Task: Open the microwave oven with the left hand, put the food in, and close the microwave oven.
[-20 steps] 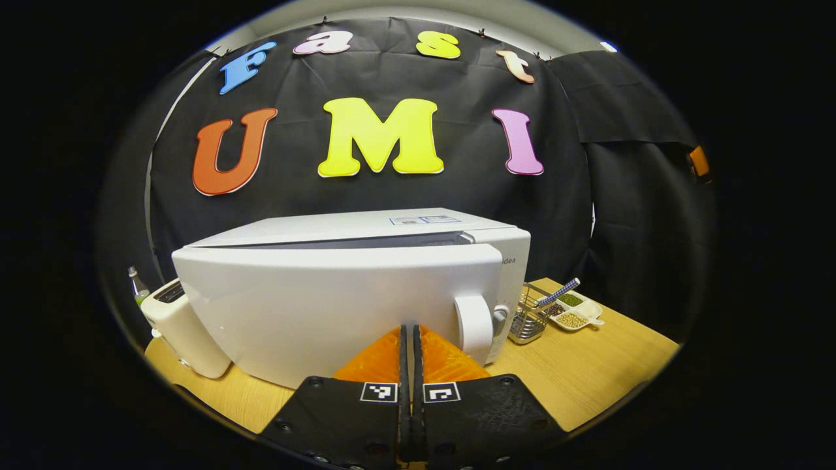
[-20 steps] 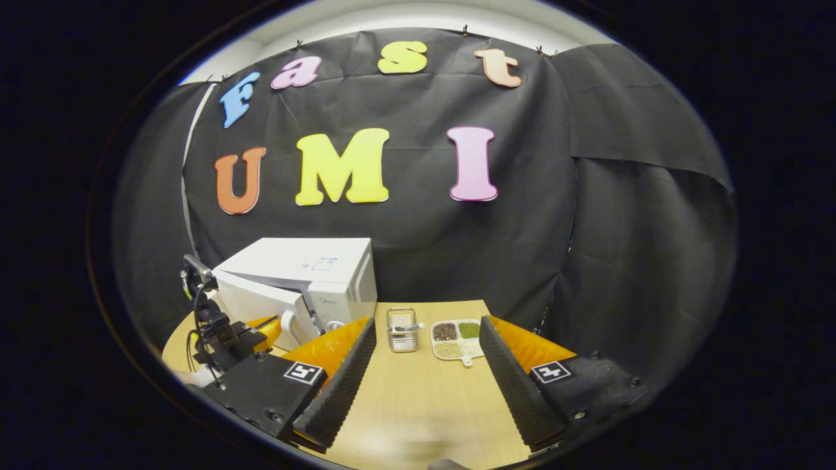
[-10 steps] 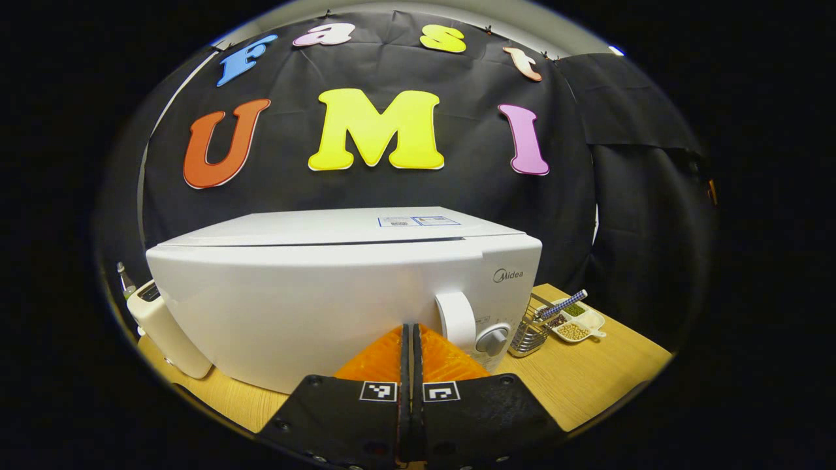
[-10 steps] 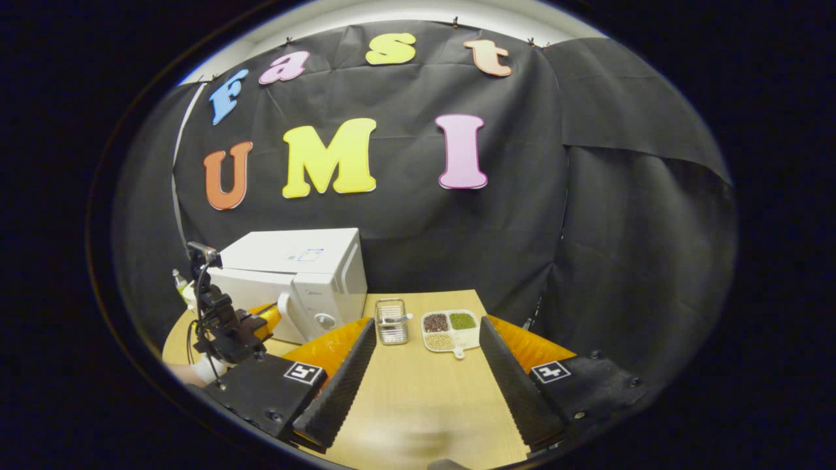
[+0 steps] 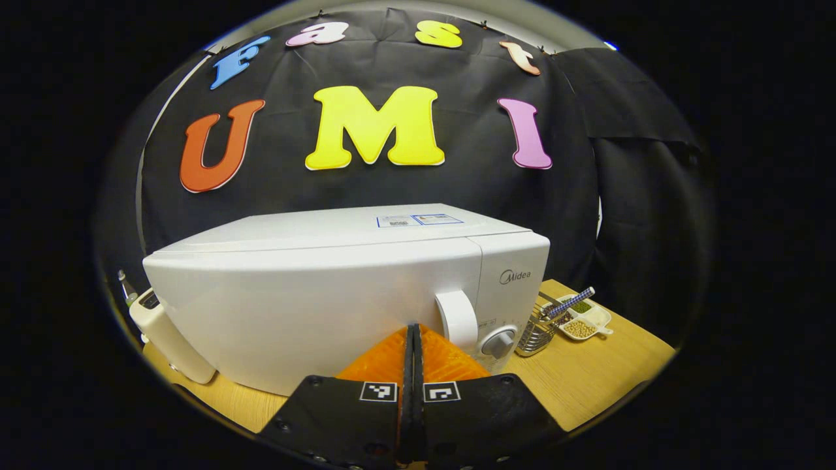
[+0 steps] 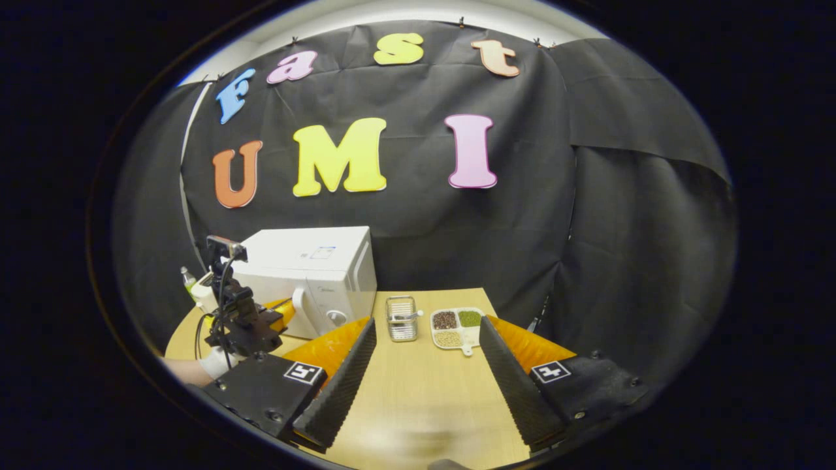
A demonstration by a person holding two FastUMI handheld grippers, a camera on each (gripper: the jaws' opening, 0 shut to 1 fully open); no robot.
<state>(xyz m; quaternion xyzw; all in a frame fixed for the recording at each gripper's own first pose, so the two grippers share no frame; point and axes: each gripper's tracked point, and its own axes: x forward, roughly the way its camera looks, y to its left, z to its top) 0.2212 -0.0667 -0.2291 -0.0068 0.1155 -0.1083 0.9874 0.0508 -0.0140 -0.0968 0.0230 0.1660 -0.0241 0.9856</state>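
The white microwave (image 5: 313,287) stands on the wooden table (image 5: 588,372) with its door flush to the body. Its white handle (image 5: 457,318) and round knob (image 5: 498,342) sit at the door's right side. My left gripper (image 5: 413,328) is shut with nothing between its fingers, and its tips rest against the lower door just left of the handle. The right gripper view has the microwave (image 6: 320,271) at the left, with the left gripper (image 6: 277,314) at its front. My right gripper (image 6: 428,324) hangs open over the table, holding nothing.
A wire basket (image 6: 401,318) and a white sectioned dish of beans (image 6: 457,326) sit right of the microwave. A white toaster (image 5: 170,329) and a bottle (image 5: 126,290) stand at its left. A hand (image 6: 196,369) holds the left gripper.
The microwave door, ajar a second ago, has swung flush against the body with my left gripper's tips against it. The right gripper stays open and has barely shifted.
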